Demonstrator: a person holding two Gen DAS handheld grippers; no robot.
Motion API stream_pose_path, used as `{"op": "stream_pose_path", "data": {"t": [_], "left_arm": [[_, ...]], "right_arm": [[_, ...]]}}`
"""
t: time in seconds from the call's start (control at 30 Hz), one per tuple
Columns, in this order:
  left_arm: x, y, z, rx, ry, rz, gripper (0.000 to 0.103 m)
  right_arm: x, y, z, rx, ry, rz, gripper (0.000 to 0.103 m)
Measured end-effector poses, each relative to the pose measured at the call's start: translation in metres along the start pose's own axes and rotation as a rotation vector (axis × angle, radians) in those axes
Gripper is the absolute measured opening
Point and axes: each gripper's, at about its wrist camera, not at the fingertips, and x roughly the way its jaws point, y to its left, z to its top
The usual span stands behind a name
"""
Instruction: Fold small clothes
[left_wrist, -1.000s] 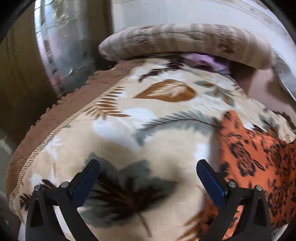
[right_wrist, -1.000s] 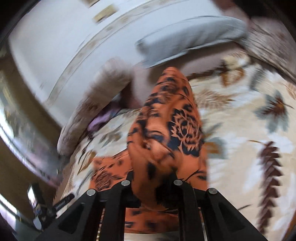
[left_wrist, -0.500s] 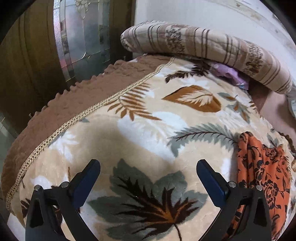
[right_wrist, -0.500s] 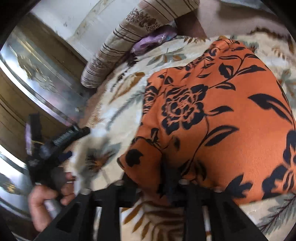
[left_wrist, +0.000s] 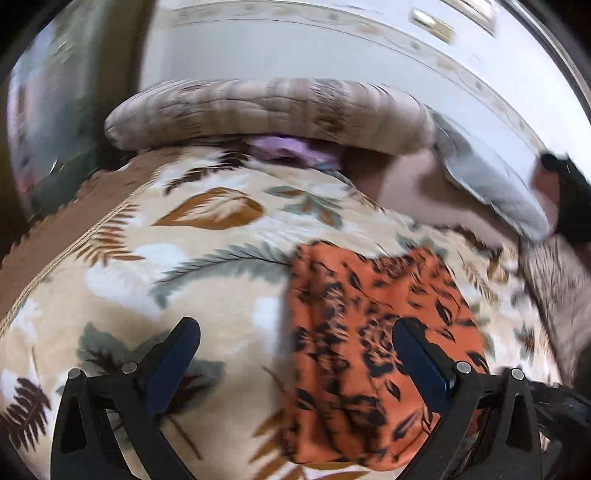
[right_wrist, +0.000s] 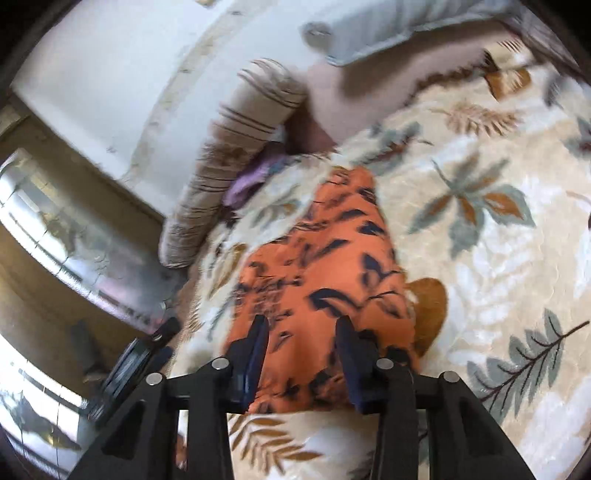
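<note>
An orange garment with a black flower print (left_wrist: 369, 332) lies spread on a cream blanket with a leaf pattern (left_wrist: 207, 288). My left gripper (left_wrist: 295, 328) hovers open and wide over the garment's left edge, its right finger above the cloth and nothing between its fingers. My right gripper (right_wrist: 301, 325) is above the near end of the garment (right_wrist: 325, 266). Its jaws stand a little apart and are closing, with the cloth showing flat in the gap and neither pad pressing on it. In the right wrist view the left gripper (right_wrist: 144, 354) shows blurred at the left.
A striped bolster pillow (left_wrist: 266, 110) and a grey pillow (left_wrist: 491, 184) lie at the head of the bed, with a purple cloth (left_wrist: 288, 147) tucked under the bolster. A white headboard (left_wrist: 332, 48) rises behind. A mirrored wooden cabinet (right_wrist: 74, 229) stands at the bed's left side.
The right gripper was shut on the bunched garment and has let it go; the garment now lies flat. The left wrist view has swung right, bringing the garment under its right finger.
</note>
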Motion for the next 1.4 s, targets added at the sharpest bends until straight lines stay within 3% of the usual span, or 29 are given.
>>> {"op": "stream_pose_path", "data": {"t": [0.03,0.13,0.17,0.23,0.4,0.57,0.63,0.67,0.8,0.87,0.97,1.07,1.13,1.2,1.4], "left_arm": [[0.006,-0.004,-0.003,0.019,0.025,0.027,0.103],[0.049,-0.002,-0.02,0.076,0.22,0.178,0.103],[0.057,0.007,-0.023,0.024,0.252,0.159,0.103],[0.059,0.021,-0.021,-0.073,0.268,0.102,0.103],[0.061,0.014,-0.015,-0.031,0.264,0.137,0.103],[0.065,0.013,-0.016,-0.008,0.27,0.146,0.103],[0.067,0.015,-0.016,-0.016,0.279,0.13,0.103],[0.069,0.015,-0.015,-0.018,0.286,0.127,0.103],[0.07,0.014,-0.015,-0.007,0.285,0.13,0.103],[0.07,0.014,-0.015,-0.005,0.287,0.13,0.103],[0.069,0.013,-0.015,-0.008,0.286,0.131,0.103],[0.067,0.012,-0.016,0.007,0.277,0.135,0.103],[0.066,0.013,-0.018,0.009,0.275,0.13,0.103],[0.065,0.013,-0.018,0.018,0.273,0.13,0.103],[0.064,0.017,-0.015,0.017,0.282,0.102,0.103]], "right_arm": [[0.013,-0.007,-0.001,0.013,0.034,-0.025,0.038],[0.018,-0.008,-0.004,0.005,0.057,-0.027,0.036],[0.017,-0.003,0.001,-0.015,0.073,-0.038,0.036],[0.016,0.009,0.013,-0.058,0.07,-0.045,0.038],[0.025,0.024,0.059,-0.092,0.036,-0.086,0.037],[0.089,0.021,0.105,-0.052,0.064,-0.16,0.038],[0.13,0.01,0.112,-0.068,0.123,-0.283,0.037],[0.145,0.004,0.111,-0.058,0.168,-0.304,0.038],[0.15,0.017,0.119,-0.099,0.191,-0.346,0.039],[0.145,0.029,0.121,-0.117,0.171,-0.328,0.04],[0.142,0.065,0.118,-0.162,0.171,-0.186,0.04],[0.163,0.105,0.107,-0.246,0.214,-0.121,0.04],[0.189,0.119,0.095,-0.289,0.283,-0.123,0.04],[0.221,0.114,0.084,-0.295,0.345,-0.189,0.043],[0.189,0.1,0.095,-0.169,0.3,-0.117,0.046]]}}
